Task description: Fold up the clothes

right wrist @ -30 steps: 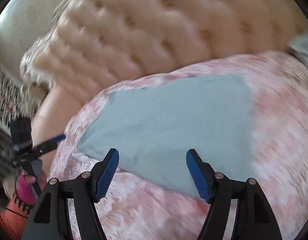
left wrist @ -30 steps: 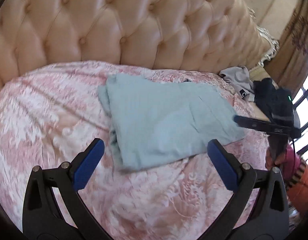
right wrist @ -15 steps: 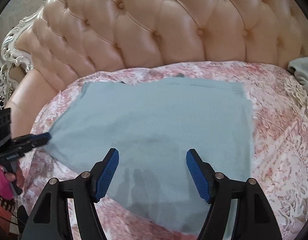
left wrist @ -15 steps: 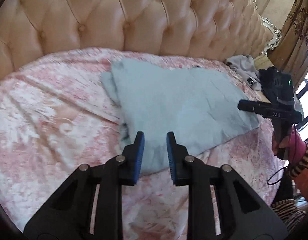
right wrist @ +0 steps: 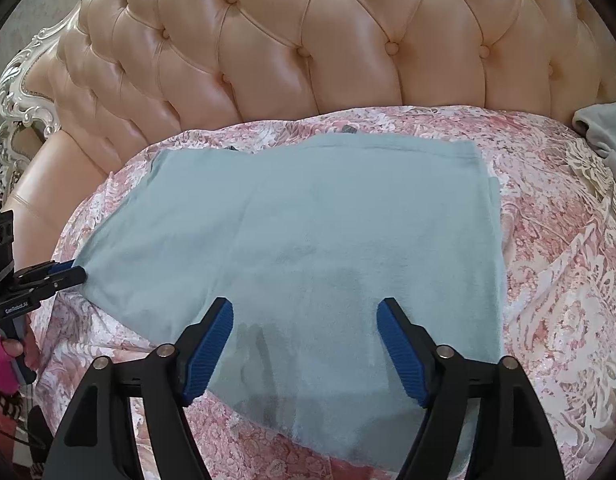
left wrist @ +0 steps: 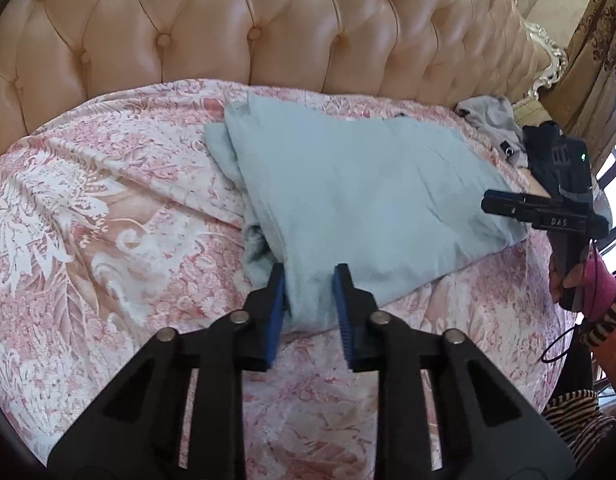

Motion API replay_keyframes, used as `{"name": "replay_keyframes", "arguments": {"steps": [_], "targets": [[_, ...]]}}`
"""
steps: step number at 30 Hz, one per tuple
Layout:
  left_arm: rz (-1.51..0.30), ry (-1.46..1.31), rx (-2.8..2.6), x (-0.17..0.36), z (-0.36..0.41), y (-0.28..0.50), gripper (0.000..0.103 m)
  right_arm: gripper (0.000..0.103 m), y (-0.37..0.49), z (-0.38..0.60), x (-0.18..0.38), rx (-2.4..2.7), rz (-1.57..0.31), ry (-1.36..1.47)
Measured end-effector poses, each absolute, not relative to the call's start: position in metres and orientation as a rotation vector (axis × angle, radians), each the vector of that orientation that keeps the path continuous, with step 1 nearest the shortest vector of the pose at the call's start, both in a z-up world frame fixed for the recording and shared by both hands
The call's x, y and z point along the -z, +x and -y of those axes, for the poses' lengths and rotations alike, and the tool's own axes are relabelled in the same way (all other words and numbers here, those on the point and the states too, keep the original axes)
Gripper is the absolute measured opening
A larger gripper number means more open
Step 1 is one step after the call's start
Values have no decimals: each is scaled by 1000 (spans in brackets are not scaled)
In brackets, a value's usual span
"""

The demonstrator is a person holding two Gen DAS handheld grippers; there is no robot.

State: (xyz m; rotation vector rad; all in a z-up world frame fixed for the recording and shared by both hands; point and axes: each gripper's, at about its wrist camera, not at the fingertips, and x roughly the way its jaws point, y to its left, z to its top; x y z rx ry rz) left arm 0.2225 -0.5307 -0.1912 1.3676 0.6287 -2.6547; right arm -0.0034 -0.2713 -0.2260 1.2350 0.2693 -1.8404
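Light blue garment [right wrist: 308,240] lies part-folded on the pink floral bed cover [left wrist: 88,220], near the tufted headboard [right wrist: 308,40]; one side is already doubled over, with bunched layers along its left edge in the left wrist view.

Change over the last second: left hand-held gripper [left wrist: 309,300] went from wide open to narrow and its jaws are closing now, straddling the near corner of the garment. A ridge of cloth sits between the blue pads [left wrist: 276,312] (contact not confirmed: cloth fills the gap but I can't see it pinched). Both hands also dropped toward the bed.

Right hand-held gripper [right wrist: 306,344] is wide, jaws opening a little more, hovering over the garment's near edge with cloth below the gap but nothing gripped.

Read: left side is committing to a corner grasp, right side is lagging and needs to close on the other near corner before any lift. Likely the next fold carries the near edge toward the headboard.

Risk: left pinch may catch only the top layer of that bunched edge.

Grey garment [right wrist: 603,136] lies well apart at the far right.
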Motion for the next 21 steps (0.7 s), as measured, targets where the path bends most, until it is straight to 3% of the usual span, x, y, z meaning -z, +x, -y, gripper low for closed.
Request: {"name": "replay_keyframes", "arguments": {"steps": [1, 3, 11, 16, 21], "targets": [[-630, 1375, 2649, 193, 531, 222, 22, 79, -3, 272, 226, 1841, -274, 1232], [-641, 1359, 2638, 192, 533, 223, 7, 79, -3, 272, 227, 1841, -273, 1228], [-651, 1421, 2596, 190, 532, 220, 4, 79, -5, 268, 228, 1829, -252, 1227], [-724, 1307, 2645, 157, 537, 229, 4, 79, -6, 266, 230, 1819, -254, 1210], [-808, 1404, 2565, 182, 544, 228, 5, 79, -9, 267, 230, 1818, -264, 1221]]}}
